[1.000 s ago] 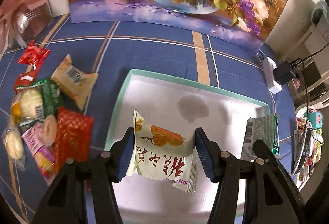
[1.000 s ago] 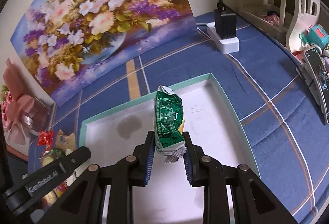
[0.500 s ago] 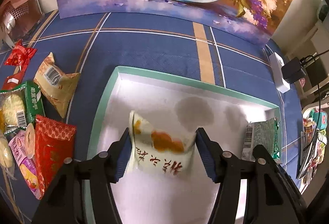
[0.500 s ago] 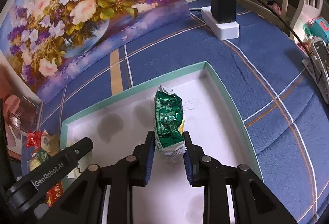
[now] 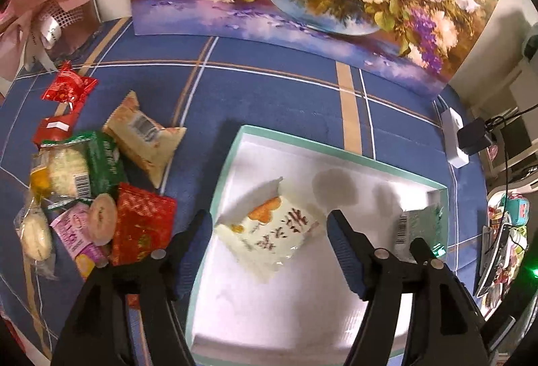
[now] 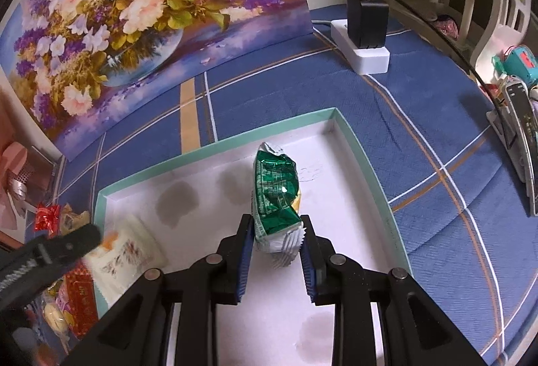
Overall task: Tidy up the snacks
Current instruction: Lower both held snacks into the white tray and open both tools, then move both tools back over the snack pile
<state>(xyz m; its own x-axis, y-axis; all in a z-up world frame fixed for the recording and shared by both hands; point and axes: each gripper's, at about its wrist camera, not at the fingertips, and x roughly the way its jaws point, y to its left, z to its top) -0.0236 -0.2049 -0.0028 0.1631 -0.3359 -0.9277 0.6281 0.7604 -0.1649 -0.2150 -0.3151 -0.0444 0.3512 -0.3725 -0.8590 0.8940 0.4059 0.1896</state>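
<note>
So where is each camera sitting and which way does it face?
Left wrist: on the left hand-held gripper, looking steeply down at the white snack packet lying free in the tray; its open fingers show.
Right wrist: on the right hand-held gripper, facing down at the green packet it clamps.
Shared: tray, both packets, flower painting.

Glossy foil green packet (image 6: 276, 194) lies in a matt paperboard tray (image 6: 366, 171) on woven cloth (image 6: 437, 137).
</note>
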